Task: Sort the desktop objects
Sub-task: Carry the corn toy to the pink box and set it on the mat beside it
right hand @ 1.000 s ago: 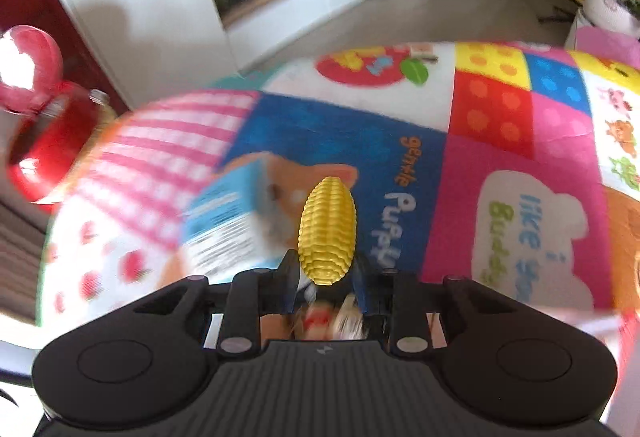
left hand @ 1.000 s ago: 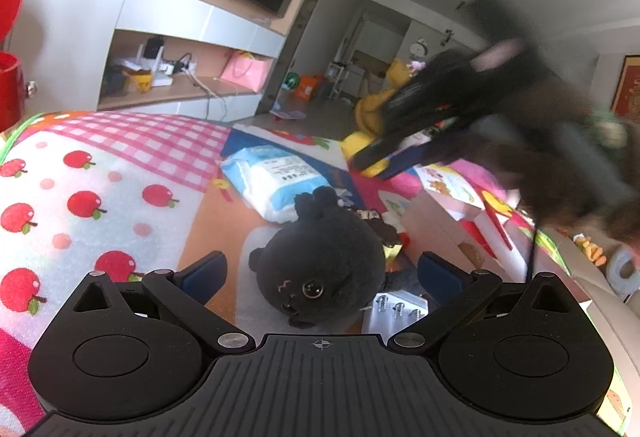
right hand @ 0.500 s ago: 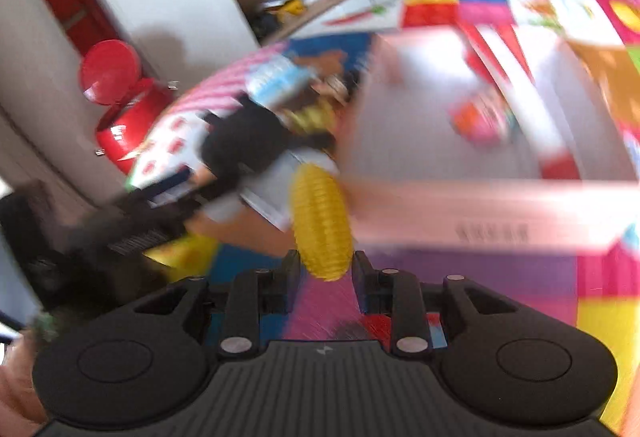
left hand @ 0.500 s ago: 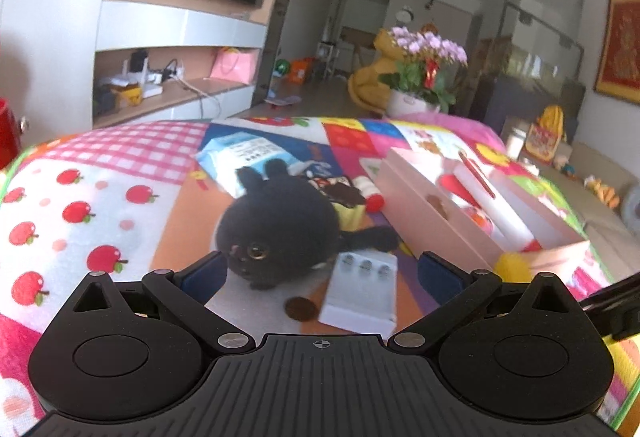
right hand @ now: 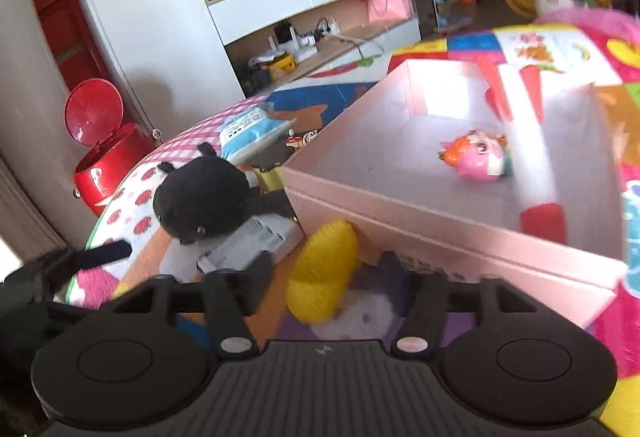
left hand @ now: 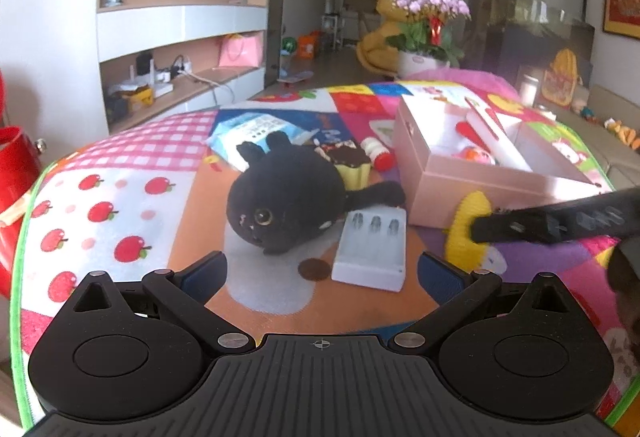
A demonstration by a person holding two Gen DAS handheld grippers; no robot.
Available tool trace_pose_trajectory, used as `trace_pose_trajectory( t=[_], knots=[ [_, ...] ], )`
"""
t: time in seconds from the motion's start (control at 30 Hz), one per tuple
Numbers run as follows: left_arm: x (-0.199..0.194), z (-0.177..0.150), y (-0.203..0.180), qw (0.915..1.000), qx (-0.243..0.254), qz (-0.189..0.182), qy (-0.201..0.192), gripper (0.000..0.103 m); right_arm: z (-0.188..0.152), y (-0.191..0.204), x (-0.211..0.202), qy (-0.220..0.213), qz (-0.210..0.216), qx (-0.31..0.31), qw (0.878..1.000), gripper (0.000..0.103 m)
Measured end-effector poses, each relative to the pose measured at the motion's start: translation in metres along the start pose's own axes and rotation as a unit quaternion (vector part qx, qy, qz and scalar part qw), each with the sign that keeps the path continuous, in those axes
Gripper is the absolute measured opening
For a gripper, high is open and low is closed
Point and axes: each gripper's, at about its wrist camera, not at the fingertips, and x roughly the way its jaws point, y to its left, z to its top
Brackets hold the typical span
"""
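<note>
Your right tool (right hand: 320,277) is opening around the yellow toy corn (right hand: 322,271), which lies between its jaws on the desk (left hand: 132,205) against the outer wall of the pink box (right hand: 400,197), not inside it. Your left tool (left hand: 320,269) hangs spread and empty before the black plush cat (left hand: 286,203). The corn looks dropped short, so next you probably need to re-grip it and lift it over the wall.

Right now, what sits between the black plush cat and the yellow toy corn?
A grey battery charger lies flat between the black plush cat and the yellow toy corn, beside the cat's body. A brown coin lies just before it. Left wrist view.
</note>
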Motion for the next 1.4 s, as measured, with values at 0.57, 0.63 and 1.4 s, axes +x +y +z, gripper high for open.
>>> trace_pose_trajectory(
  t=[0.57,0.63,1.4],
  knots=[
    [0.02,0.0,-0.023,0.9982,0.043,-0.037,0.018,0.103,0.004,-0.046,-0.016,-0.058,-0.128,0.027,0.99,0.076],
    [0.022,0.002,-0.024,0.9975,0.058,-0.037,0.013,0.103,0.003,-0.04,-0.014,-0.06,-0.102,0.029,0.993,0.076],
    [0.019,0.001,-0.005,0.9975,0.022,-0.067,0.007,0.103,0.02,-0.124,-0.029,-0.164,-0.088,0.256,0.949,0.103]
  ],
)
